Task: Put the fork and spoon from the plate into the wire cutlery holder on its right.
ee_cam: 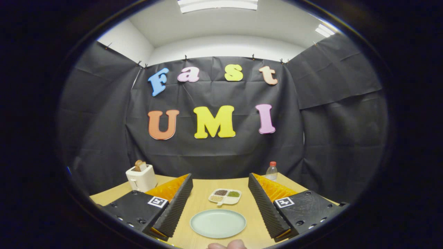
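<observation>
A pale green oval plate lies on the wooden table, low between my two fingers, and its surface is bare. My gripper is open, fingers spread wide to either side of the plate, nothing held between them. Part of a person's hand peeks in just below the plate.
A small white divided dish with several kinds of grains sits just beyond the plate. A white toaster with bread in its slot stands at the back left. A clear bottle with a red cap stands at the back right.
</observation>
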The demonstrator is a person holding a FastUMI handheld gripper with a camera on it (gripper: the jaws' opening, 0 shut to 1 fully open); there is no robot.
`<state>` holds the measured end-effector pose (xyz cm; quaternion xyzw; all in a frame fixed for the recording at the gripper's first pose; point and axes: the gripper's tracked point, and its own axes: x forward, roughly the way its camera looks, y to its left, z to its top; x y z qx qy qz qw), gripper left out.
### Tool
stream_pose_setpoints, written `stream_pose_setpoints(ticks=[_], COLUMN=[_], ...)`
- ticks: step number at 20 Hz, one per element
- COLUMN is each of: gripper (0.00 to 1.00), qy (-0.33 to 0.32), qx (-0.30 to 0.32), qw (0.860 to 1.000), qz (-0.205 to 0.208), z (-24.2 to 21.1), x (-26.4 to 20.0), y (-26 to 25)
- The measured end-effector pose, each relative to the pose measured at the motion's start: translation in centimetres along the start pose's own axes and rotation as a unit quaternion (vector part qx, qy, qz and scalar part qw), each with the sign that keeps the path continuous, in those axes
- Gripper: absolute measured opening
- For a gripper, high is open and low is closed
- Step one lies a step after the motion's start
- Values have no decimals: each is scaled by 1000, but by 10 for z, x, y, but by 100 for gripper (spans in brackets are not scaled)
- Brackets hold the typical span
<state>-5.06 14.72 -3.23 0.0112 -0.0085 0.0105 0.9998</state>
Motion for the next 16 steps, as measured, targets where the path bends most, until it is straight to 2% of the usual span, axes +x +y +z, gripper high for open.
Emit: stream_pose_setpoints(ticks=[16], gripper=[97], qy=[11], qx=[16], qw=[1000], qz=[-18], z=[-5], x=[3], y=[-17])
